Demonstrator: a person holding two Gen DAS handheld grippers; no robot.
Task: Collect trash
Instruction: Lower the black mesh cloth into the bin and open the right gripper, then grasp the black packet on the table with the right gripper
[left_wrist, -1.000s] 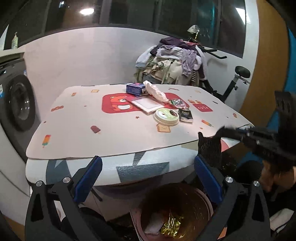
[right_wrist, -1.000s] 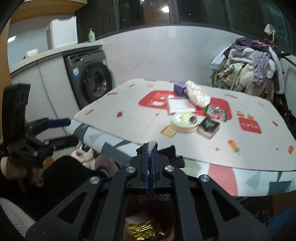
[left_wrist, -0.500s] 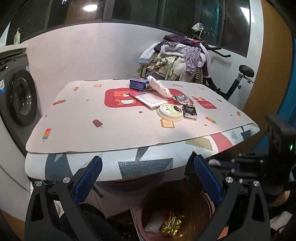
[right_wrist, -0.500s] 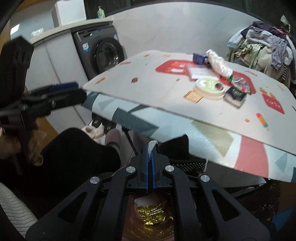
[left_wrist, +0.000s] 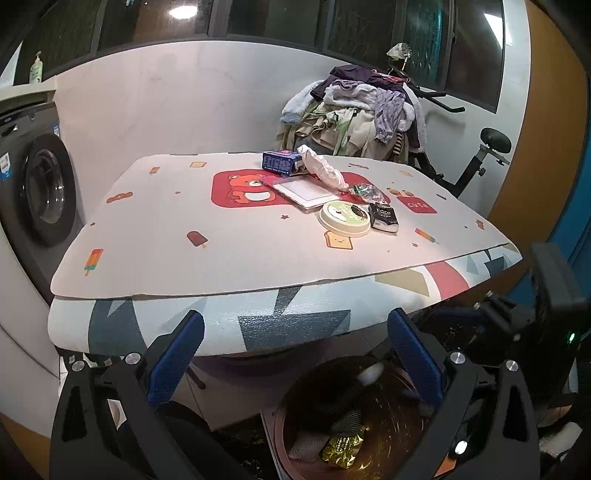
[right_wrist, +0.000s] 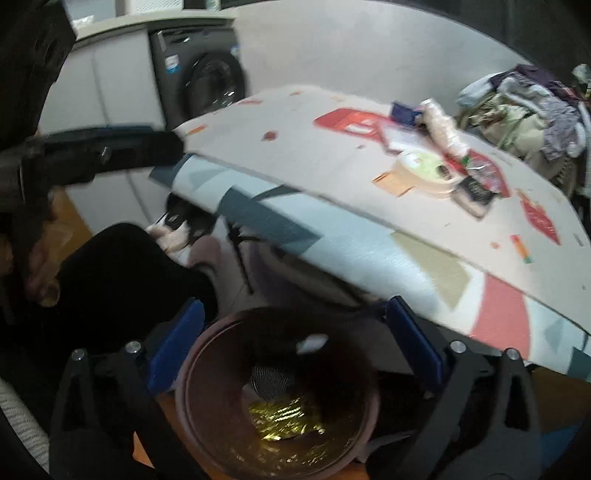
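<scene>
Right wrist view looks straight into the brown bin (right_wrist: 277, 398) below the counter (right_wrist: 332, 177) edge: gold foil wrapper (right_wrist: 284, 421), dark mesh scrap (right_wrist: 273, 380) and a white bit (right_wrist: 312, 343) lie inside. Right hand-held gripper (right_wrist: 295, 350) over the bin, jaws opening wide, nothing pinched between them. Left wrist view shows the counter top squarely: round lid (left_wrist: 344, 218), black packet (left_wrist: 384, 218) reading "Face", blue box (left_wrist: 281, 161), red patch (left_wrist: 421, 204) reading "cute". Left hand-held gripper (left_wrist: 295, 354) wide, empty.
</scene>
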